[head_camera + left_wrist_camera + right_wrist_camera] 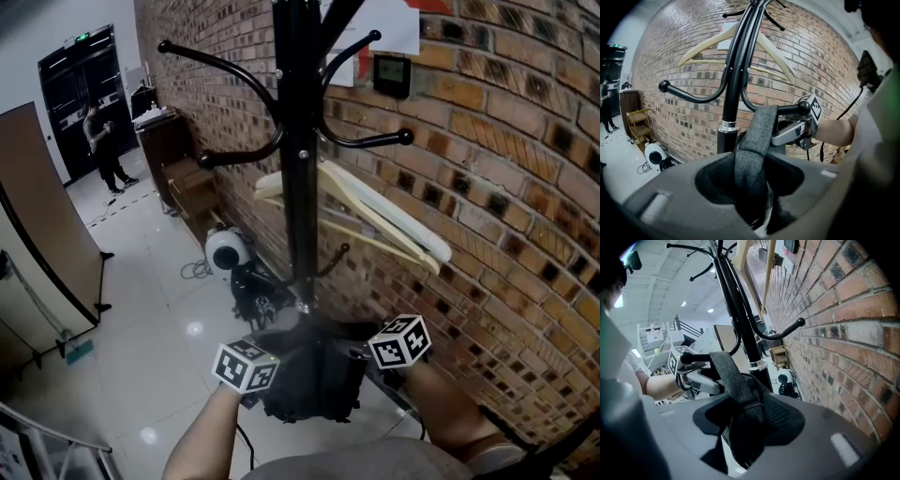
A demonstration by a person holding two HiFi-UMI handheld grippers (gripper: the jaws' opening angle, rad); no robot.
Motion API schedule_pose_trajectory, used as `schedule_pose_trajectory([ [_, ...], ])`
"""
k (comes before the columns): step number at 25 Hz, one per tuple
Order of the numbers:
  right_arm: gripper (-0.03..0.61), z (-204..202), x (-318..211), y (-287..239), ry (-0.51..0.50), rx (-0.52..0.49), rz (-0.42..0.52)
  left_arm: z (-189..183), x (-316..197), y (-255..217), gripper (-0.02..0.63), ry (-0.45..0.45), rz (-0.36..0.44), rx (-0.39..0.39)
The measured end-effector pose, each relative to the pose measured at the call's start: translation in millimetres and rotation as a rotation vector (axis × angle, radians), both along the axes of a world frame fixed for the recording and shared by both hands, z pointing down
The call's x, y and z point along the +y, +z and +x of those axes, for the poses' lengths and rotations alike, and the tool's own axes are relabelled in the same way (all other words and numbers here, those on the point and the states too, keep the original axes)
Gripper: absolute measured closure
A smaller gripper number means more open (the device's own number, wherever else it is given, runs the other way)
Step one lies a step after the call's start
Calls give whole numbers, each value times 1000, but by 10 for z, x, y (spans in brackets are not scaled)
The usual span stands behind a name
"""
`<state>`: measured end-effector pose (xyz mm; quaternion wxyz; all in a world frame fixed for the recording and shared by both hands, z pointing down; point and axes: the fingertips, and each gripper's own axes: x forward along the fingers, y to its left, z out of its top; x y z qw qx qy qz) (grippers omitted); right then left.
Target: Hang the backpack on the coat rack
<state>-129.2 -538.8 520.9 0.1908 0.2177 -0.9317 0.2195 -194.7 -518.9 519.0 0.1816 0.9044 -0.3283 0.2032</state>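
A black coat rack (298,187) stands against the brick wall, and a dark grey backpack (314,380) hangs low in front of its pole, between my two grippers. In the left gripper view, the backpack's grey strap (754,154) rises from my left gripper (757,206) and loops over a ball-tipped lower hook (804,108). My right gripper (787,133) is just past that hook. In the right gripper view, the strap (733,380) runs from my right gripper (745,441) up over the same hook (686,357), with the left gripper (701,380) behind it. Both grippers are shut on the strap.
Pale wooden hangers (375,220) hang on the rack at mid height. The brick wall (506,187) is close on the right. A white round device (225,249) with cables lies on the floor by the rack's base. A brown panel (47,234) stands at left, and a person (103,150) stands far off.
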Motion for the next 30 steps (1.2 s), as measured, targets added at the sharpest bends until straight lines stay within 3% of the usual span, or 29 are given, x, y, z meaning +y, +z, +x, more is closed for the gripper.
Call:
schedule_pose_trajectory([
  [8, 351, 27, 0, -33, 30, -38, 27, -5, -5, 17, 408, -44, 42, -51],
  [11, 279, 105, 42, -106, 48, -65, 31, -31, 11, 7, 324, -81, 58, -58],
  [15, 241, 319, 127, -251, 98, -63, 102, -92, 162, -126, 281, -113, 76, -34],
  [20, 258, 378, 605, -483, 41, -125, 83, -41, 527, -407, 282, -149, 96, 47],
  [22, 373, 374, 881, -576, 17, -165, 54, 68, 740, -494, 285, -152, 87, 77],
  [24, 454, 399, 1210, -656, -10, -198, 35, 175, 986, -501, 336, -177, 70, 50],
  [27, 553, 496, 1766, -713, -28, -215, 46, 339, 1461, -478, 505, -228, 55, 7],
  [30, 577, 606, 2390, -764, -53, -243, 63, 652, 2005, -526, 609, -203, 71, 26],
])
